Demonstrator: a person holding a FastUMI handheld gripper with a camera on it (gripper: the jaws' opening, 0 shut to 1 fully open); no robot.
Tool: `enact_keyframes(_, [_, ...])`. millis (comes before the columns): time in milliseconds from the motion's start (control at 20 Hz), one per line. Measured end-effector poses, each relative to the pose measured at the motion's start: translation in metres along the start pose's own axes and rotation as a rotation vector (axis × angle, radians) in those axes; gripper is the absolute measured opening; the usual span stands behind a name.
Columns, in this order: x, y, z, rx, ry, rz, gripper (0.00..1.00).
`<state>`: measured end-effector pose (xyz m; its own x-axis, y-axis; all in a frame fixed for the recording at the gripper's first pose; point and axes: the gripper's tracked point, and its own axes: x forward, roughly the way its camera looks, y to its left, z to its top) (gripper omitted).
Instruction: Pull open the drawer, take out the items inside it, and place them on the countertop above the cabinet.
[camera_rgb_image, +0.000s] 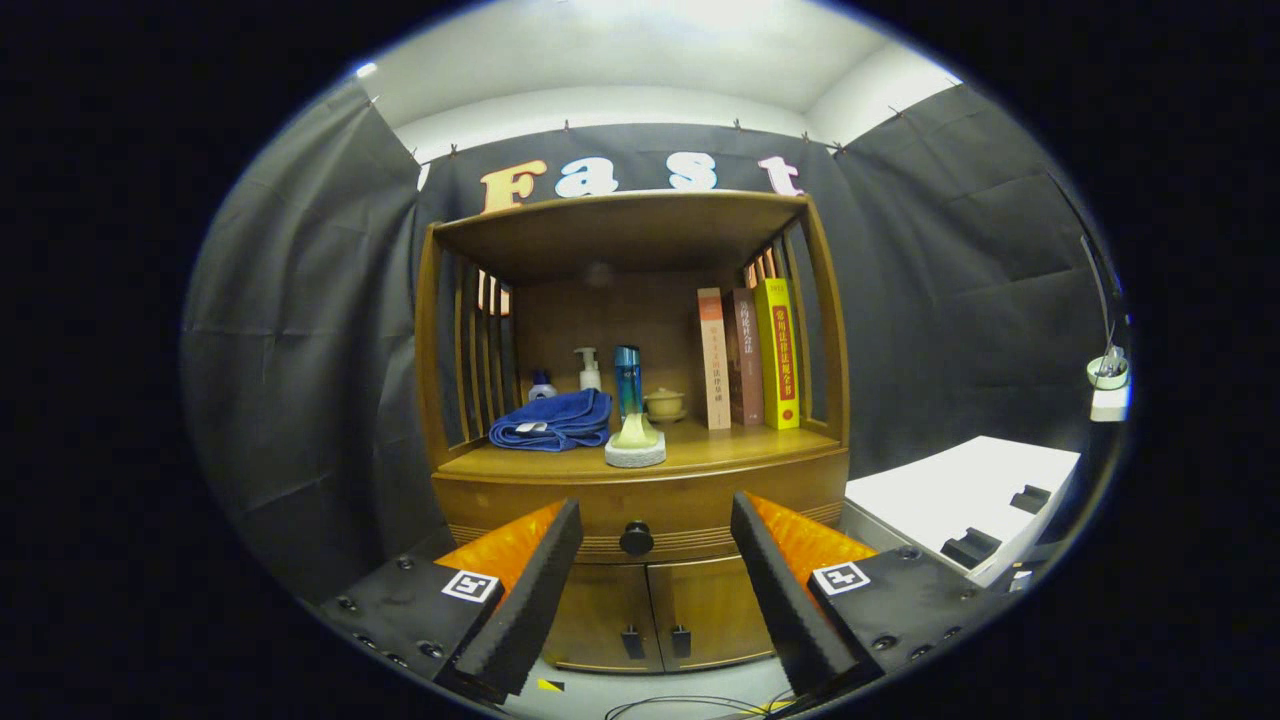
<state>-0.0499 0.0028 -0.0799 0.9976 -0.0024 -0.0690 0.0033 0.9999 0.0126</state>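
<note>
A wooden cabinet stands straight ahead, and its drawer (560, 505) is closed, with a dark round knob (636, 538) at the middle of its front. My gripper (655, 512) is open and holds nothing. It sits some way back from the cabinet, and the knob shows in the gap between the fingers, beyond their tips. Above the drawer the countertop (730, 445) carries a folded blue towel (553, 420) and a pale round pad with a cream piece on it (635, 445). What the drawer holds is hidden.
At the back of the countertop stand small bottles (588, 370), a tall blue bottle (627, 380), a small lidded pot (664, 404) and three upright books (745, 357). Two cabinet doors (650, 610) sit below the drawer. A white box (960, 490) lies to the right, cables on the floor.
</note>
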Motion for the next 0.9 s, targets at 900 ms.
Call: enact_keyframes(900, [-0.004,0.011,0.019,-0.048,-0.033,0.028,0.98])
